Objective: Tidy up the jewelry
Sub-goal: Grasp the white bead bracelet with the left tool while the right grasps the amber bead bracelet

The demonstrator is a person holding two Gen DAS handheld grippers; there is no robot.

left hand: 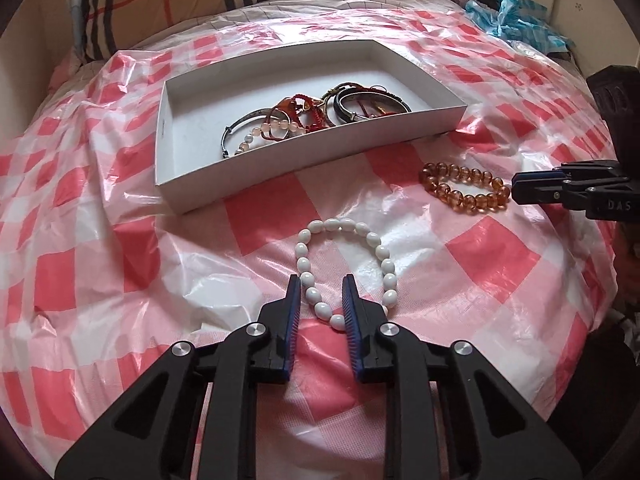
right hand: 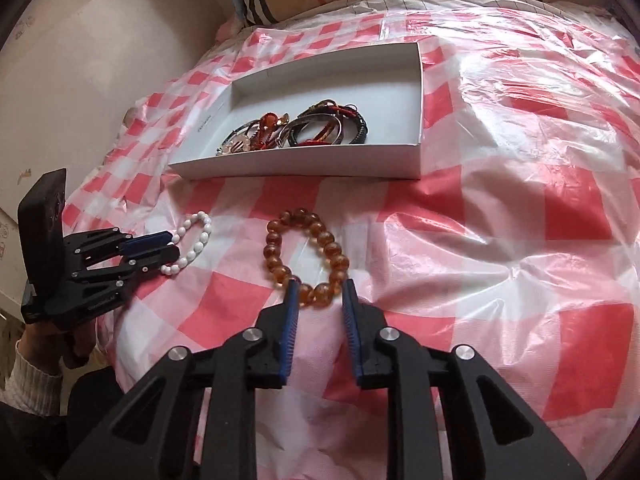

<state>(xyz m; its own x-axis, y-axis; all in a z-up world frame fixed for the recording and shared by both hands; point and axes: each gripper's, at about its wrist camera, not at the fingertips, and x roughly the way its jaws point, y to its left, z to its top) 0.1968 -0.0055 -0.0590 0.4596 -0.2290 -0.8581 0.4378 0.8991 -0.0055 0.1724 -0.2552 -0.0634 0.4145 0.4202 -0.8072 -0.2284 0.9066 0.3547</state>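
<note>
- One person's hand in a pale knitted sleeve grips the left gripper, a black two-finger tool with blue ribbed pads; its fingers stand narrow, astride the near side of the bracelet below, and I cannot tell whether the pads press on the beads.
- One white bracelet of oval beads lies on the red-and-white checked plastic sheet that covers the bed, nearer than the box.
- One shallow white cardboard box sits further back on the sheet, open, its left half bare.
- Inside it, towards the right, a tangled heap of bracelets and bangles: metal rings, red cord, pale pink beads, a dark band. They overlap too much to count.
- One amber bracelet of round translucent beads lies right of the white one, apart from it.
- The right gripper, the second tool of the same kind, has its fingers narrow around the near beads; contact is unclear.
- One plaid pillow lies behind the box; crumpled blue plastic lies far right.
</note>
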